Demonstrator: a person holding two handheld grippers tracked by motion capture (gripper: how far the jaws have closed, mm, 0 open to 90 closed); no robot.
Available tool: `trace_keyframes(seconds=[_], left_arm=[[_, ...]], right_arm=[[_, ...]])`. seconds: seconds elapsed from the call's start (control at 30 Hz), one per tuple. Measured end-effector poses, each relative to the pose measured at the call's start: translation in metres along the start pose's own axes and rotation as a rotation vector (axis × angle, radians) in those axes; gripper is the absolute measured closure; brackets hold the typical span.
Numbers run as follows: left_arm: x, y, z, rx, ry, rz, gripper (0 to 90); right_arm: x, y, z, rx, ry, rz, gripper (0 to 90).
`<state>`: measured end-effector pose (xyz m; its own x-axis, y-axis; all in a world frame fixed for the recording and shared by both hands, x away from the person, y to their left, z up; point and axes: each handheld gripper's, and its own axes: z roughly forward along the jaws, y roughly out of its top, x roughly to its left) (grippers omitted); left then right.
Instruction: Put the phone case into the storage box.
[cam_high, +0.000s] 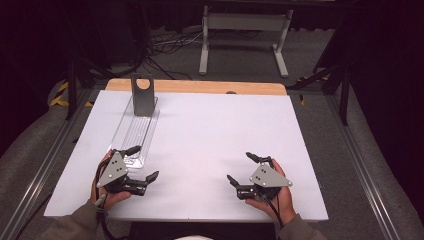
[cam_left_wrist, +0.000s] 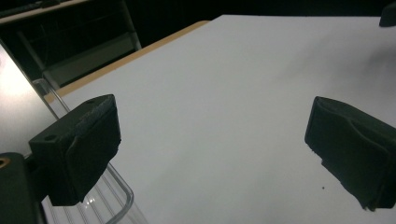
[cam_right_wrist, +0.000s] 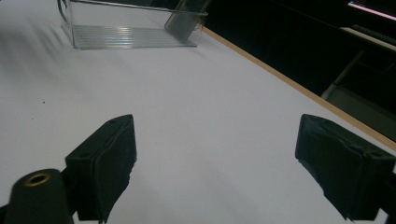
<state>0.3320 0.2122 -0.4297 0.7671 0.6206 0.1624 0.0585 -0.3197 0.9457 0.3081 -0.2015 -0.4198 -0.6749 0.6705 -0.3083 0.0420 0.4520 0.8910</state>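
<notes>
Two tongs rest low over the white tabletop, both with jaws spread wide and holding nothing. The left tongs sit just beside the near end of the clear tray, one jaw against its rim, probably ready to grip it. A grey bracket stands upright at the tray's far end. The right tongs wait well apart, likely in reserve.
</notes>
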Motion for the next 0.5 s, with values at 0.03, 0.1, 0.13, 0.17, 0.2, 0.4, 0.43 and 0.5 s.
trace_keyframes(seconds=[0.03, 0.1, 0.13, 0.17, 0.2, 0.4, 0.43, 0.5], left_arm=[[-0.0001, 0.0004, -0.0003, -0.002, -0.002, 0.001, 4.0], [-0.0005, 0.0002, 0.0002, 0.002, -0.003, 0.009, 3.9], [-0.0016, -0.0002, 0.0011, 0.008, -0.009, -0.005, 3.9], [-0.0015, -0.0003, 0.0018, 0.010, -0.003, 0.002, 3.9], [-0.0018, -0.0003, 0.0022, 0.017, 0.000, 0.005, 3.9], [-0.0039, 0.0001, 0.0035, 0.020, 0.002, 0.003, 4.1], [-0.0041, 0.0002, 0.0036, 0.018, 0.002, 0.003, 4.2], [-0.0046, -0.0001, 0.0026, 0.016, -0.004, 0.007, 4.3]], right_arm=[[0.0003, -0.0002, -0.0001, 0.001, 0.001, 0.000, 13.6], [0.0011, -0.0005, -0.0010, 0.002, 0.003, 0.001, 13.3], [0.0012, -0.0006, -0.0016, 0.001, 0.005, -0.001, 13.3], [0.0015, -0.0007, -0.0020, -0.002, 0.006, -0.001, 13.3], [0.0020, -0.0008, -0.0022, -0.003, 0.007, 0.001, 13.3], [0.0051, -0.0016, -0.0022, -0.002, 0.019, -0.008, 13.3], [0.0055, -0.0018, -0.0021, -0.002, 0.019, -0.008, 13.3], [0.0061, -0.0017, -0.0024, 0.002, 0.016, -0.010, 13.3]])
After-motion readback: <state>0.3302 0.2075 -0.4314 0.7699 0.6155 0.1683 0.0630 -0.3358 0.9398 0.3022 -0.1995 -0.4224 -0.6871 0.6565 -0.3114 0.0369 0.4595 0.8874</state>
